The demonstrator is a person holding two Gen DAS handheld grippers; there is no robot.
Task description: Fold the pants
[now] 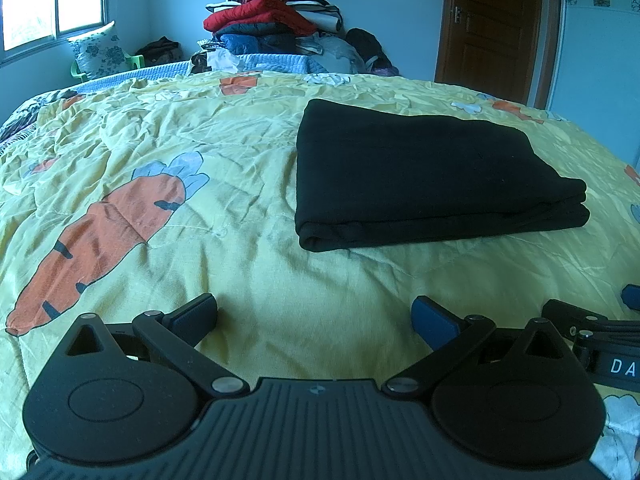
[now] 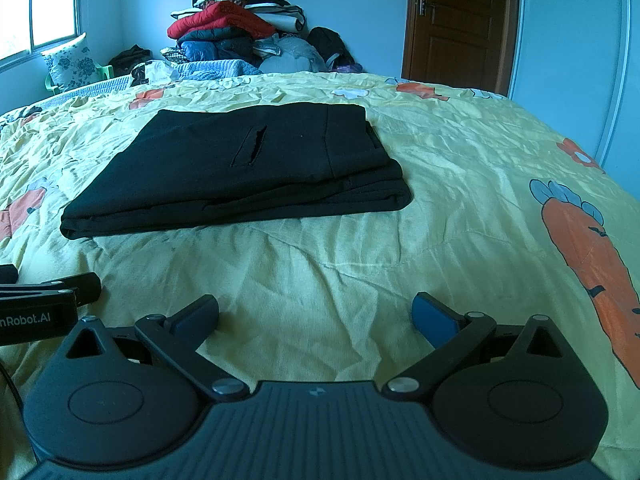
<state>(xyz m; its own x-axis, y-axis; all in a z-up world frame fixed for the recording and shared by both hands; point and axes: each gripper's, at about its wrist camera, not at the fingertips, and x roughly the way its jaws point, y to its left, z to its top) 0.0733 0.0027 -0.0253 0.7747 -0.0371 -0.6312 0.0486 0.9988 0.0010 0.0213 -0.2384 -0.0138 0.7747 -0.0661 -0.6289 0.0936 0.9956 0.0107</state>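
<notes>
Black pants lie folded into a flat, layered rectangle on a yellow carrot-print bedspread, well ahead of both tools. The left gripper and right gripper sit low near the bed's front edge, jaws spread wide, holding nothing. The fabric looks soft, light and limp; any further fold would likely call for pinching the stacked layers at a near corner so they do not slide apart.

I see the right gripper cut by the left view's edge, the left gripper likewise opposite; clothes pile items indistinct.
</notes>
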